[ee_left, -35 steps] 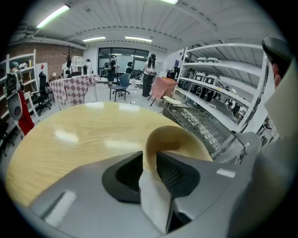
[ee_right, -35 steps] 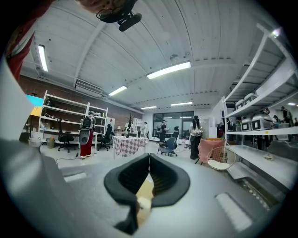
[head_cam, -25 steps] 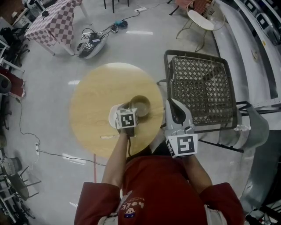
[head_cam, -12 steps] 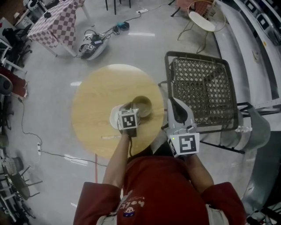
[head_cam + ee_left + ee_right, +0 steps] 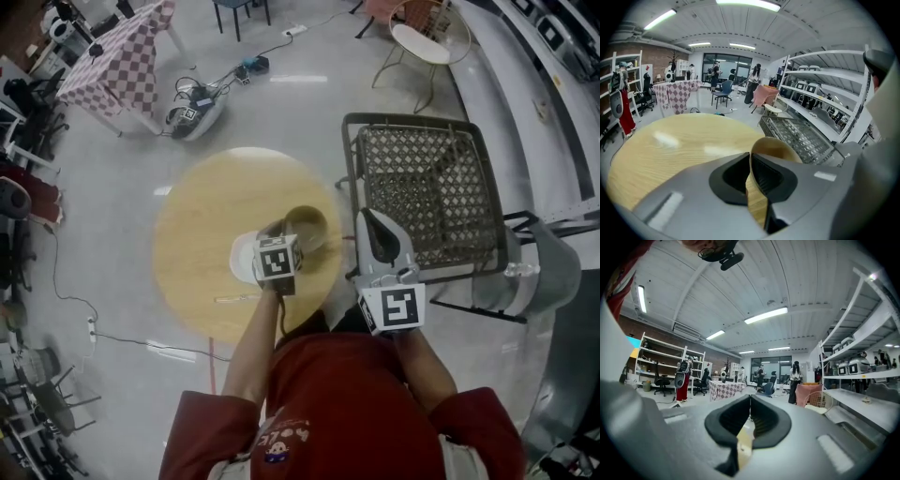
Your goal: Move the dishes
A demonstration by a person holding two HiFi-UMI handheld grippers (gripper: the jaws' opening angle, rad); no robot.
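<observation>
Wooden and round, the table (image 5: 202,216) fills the head view. The left arm reaches straight out, and the left gripper (image 5: 283,231) holds the tan bowl (image 5: 307,225) over the table's right side. The right gripper (image 5: 371,223) points flat beside the table's right edge. In the left gripper view, the jaws have just been closing and now pinch the bowl's rim. In the right gripper view, the jaws are pressed together and empty.

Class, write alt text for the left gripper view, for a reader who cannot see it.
The left gripper has just been closing its jaws, now clamped on the rim of a tan bowl. Behind are a round wooden table and a mesh chair.
</observation>
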